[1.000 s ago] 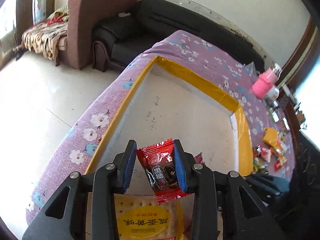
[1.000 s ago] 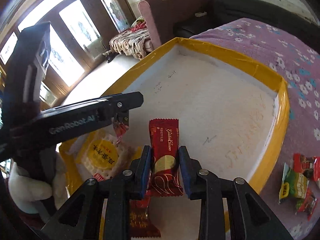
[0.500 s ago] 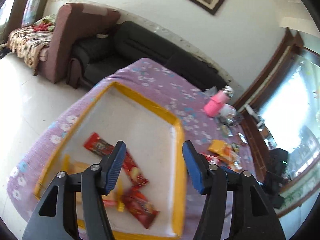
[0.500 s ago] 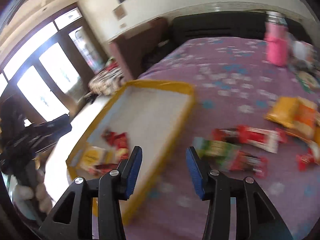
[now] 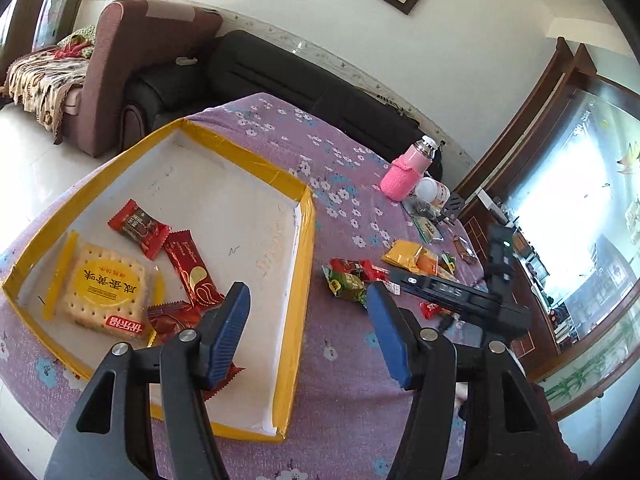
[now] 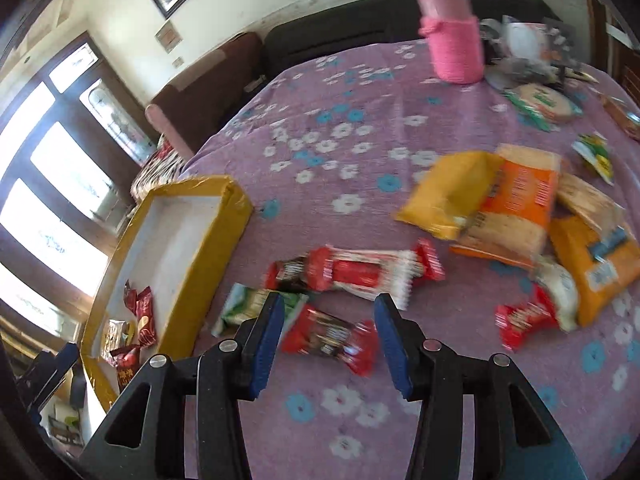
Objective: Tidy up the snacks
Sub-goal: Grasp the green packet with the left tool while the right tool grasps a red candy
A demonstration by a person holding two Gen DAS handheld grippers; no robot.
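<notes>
The left tool [image 5: 308,328] has its blue ribbed pads apart with nothing between them; its jaws have just been opening, and it hangs over the near right rim of the yellow-taped tray [image 5: 298,272], touching nothing. The right tool [image 6: 326,340] is likewise parted and empty, its jaws also just opened wider, and it hovers above a small red-and-dark wrapped candy [image 6: 330,338] lying on the desk [image 6: 360,100] to the right of the tray; the pads do not press on it. Inside the tray, which is a shallow box with a white floor and glossy yellow tape along its walls, the sorted snacks sit at the near left end: a square cracker packet [image 5: 106,286] in clear wrap with a yellow round label, a small red pillow-shaped candy [image 5: 138,228] just beyond it, a long dark-red bar [image 5: 192,268] beside that, and a crinkled dark-red wrapper [image 5: 176,318] partly hidden behind the left tool's finger. Right of the tray, on the purple flowered cloth, loose snacks lie scattered: a green packet [image 6: 256,304], a long red-and-white pack [image 6: 356,270], then yellow and orange bags [image 6: 492,200] overlapping each other. Farther right of the tray stands a pink knit-sleeved bottle [image 6: 452,40] with a metal cap, upright, among blurred clutter.
</notes>
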